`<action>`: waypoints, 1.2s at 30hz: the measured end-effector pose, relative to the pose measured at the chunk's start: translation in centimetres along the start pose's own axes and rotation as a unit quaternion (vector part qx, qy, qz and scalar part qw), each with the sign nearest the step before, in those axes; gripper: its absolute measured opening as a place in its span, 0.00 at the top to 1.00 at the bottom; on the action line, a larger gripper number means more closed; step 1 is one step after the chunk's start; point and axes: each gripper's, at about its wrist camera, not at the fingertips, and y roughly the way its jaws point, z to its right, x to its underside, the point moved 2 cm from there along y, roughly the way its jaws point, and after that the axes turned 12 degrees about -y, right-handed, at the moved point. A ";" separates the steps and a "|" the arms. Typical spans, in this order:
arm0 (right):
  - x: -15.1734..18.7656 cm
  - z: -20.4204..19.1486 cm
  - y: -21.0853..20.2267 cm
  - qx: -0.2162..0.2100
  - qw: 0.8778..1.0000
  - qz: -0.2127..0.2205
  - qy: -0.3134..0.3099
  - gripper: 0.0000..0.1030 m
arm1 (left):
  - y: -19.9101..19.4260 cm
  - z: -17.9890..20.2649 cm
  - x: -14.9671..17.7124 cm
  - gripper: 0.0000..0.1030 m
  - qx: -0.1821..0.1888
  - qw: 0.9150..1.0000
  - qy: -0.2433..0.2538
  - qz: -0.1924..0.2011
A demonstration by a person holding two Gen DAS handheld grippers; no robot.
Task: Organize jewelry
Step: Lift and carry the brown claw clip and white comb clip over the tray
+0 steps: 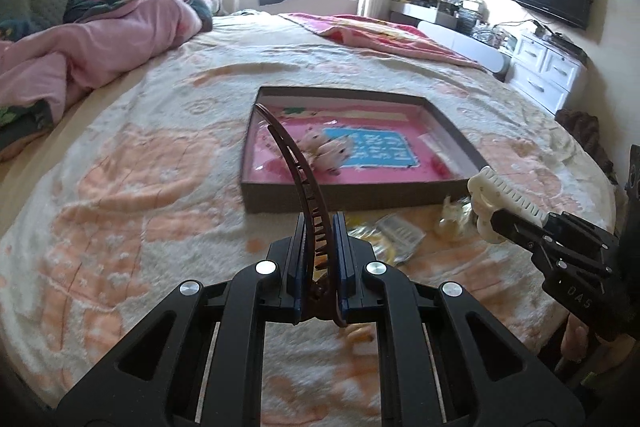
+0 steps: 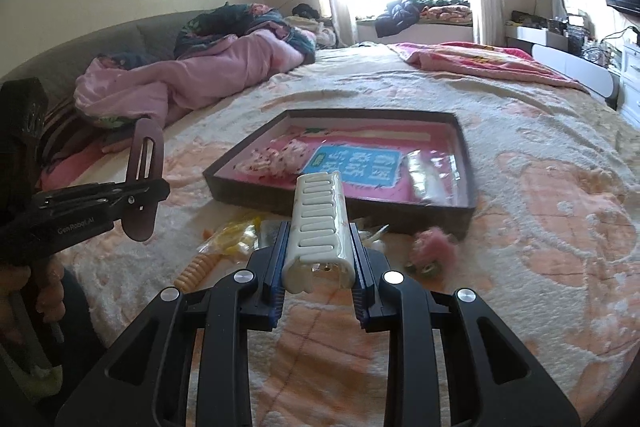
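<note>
We hold the left gripper (image 1: pixel 316 227) w/ its fingers (image 1: pixel 298 251) clamped on a brown clip (image 1: pixel 298 167), a long curved comb-type clip gripped near its hinge end; the rest arcs up and fwd past the fingertips, its tip over the near-left part of the box (image 1: pixel 352 197). From the right wrist cam the same clip (image 2: pixel 145 179) stands roughly upright in the left gripper (image 2: pixel 138 193), well left of our right fingers. Ahead of both grippers lies the box, a shallow dark tray w/ pink lining, resting on the blanket (image 1: pixel 140 187); inside it sit a white spotted bow (image 1: pixel 326 149), a blue card (image 1: pixel 378 149) and a clear packet (image 2: pixel 430 175) toward the right wall. Between the fingers and the box's near wall, loose bits lie on the blanket: a yellow packet (image 2: pixel 232 237), an orange coil tie (image 2: pixel 198 267) just left of our right fingers, and a pink fluffy piece (image 2: pixel 434 247) to their right, near the box's front corner. The right gripper (image 2: pixel 318 247) has its fingers (image 2: pixel 356 251) squeezed on a white clip (image 2: pixel 318 223), a ridged claw-type clip pointing fwd toward the box; in the left cam it shows at far right (image 1: pixel 502 203), held off the blanket.
</note>
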 end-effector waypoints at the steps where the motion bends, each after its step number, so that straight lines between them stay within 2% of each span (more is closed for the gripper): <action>1: -0.1 0.3 -0.2 0.006 1.000 0.001 0.000 0.75 | 0.2 0.4 -0.2 0.94 0.004 1.000 0.003 0.001; 19: -1.3 4.8 -1.9 0.070 0.997 0.035 0.020 0.75 | 3.0 5.9 -2.7 0.94 0.054 0.998 0.034 0.011; 36: -2.4 8.1 -1.7 0.107 0.992 0.043 0.042 0.75 | 6.5 7.7 -5.7 0.94 0.071 0.997 0.038 0.015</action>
